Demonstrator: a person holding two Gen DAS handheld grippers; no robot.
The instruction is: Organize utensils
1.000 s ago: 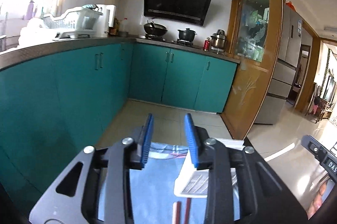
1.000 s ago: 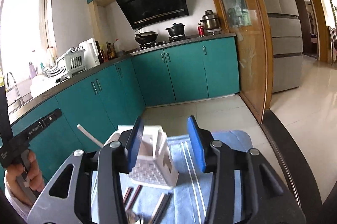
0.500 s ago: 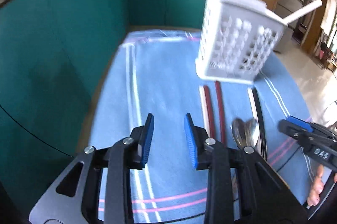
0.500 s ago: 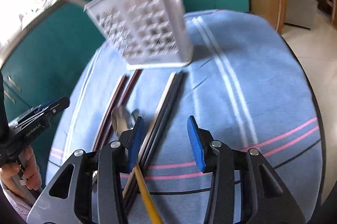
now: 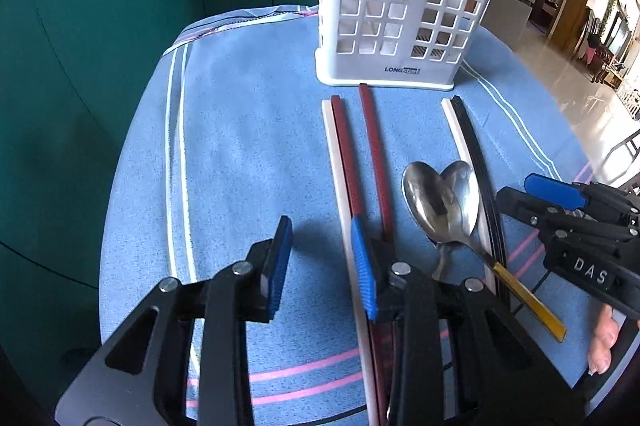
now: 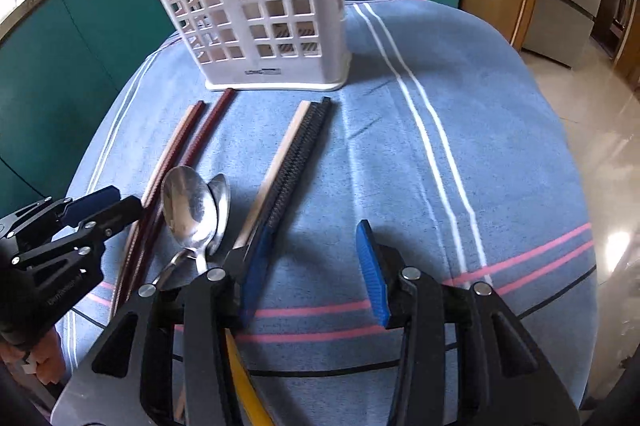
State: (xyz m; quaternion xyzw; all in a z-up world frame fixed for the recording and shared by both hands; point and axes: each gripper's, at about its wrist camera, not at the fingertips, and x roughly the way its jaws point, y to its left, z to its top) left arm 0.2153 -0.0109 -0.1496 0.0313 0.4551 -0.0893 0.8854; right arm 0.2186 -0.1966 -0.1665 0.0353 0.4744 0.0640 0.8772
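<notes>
Hovering with parted, empty jaws, left gripper and right gripper flank two spoons before the white basket.

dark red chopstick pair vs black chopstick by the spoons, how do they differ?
Colour: the dark red chopsticks are maroon, the black chopstick black. Neighbours: both have a pale stick alongside, but the black one also lies against the spoons. Reach: one red tip nearly meets the white holder; the black tip stops short of it. Shared: all lie flat on the blue cloth, pointing at the holder, ungripped.
</notes>
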